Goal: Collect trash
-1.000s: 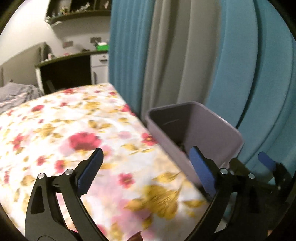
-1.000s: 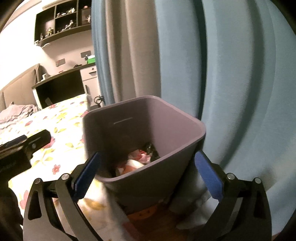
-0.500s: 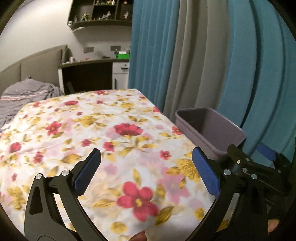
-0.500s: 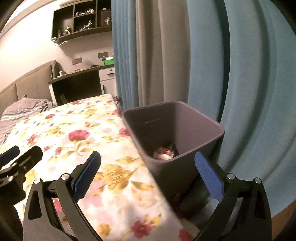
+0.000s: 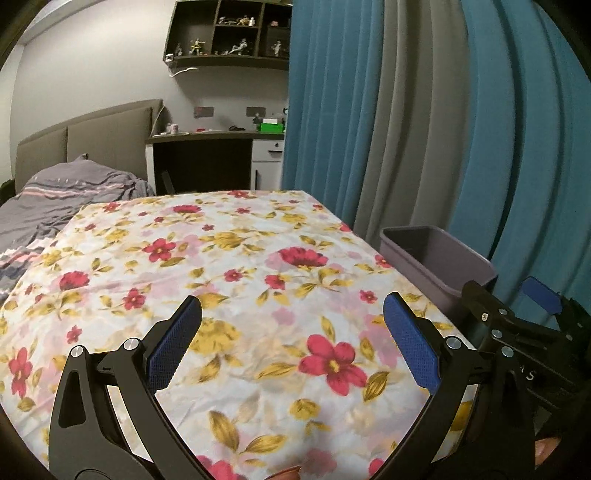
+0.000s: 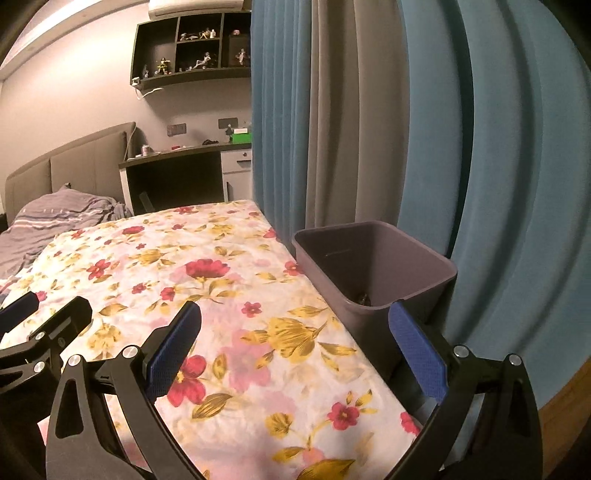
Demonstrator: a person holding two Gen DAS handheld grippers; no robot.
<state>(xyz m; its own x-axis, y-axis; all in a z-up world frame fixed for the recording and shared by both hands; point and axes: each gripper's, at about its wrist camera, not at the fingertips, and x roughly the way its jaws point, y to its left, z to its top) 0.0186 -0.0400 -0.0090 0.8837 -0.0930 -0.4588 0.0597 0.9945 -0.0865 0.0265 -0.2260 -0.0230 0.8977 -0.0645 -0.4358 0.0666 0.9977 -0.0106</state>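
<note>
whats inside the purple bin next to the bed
In the right wrist view the purple bin shows mostly bare inner walls, with a small dark scrap just above its near rim. That rim hides the bottom, so anything lower cannot be seen.

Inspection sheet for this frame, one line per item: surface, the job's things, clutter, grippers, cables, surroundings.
Surface: floral bedsheet, flat, nothing lying on it.
Job's things: purple bin on the floor beside the bed's right edge, against the curtain; something small shows at its bottom, too little visible to identify.
Clutter: grey blanket bunched at the far left of the bed.
Grippers: left gripper open and empty above the sheet; right gripper open and empty, near the bin.
Cables: a white cable hangs from the wall shelf.
Surroundings: teal and grey curtain, desk, shelf of figurines, padded headboard.
</note>
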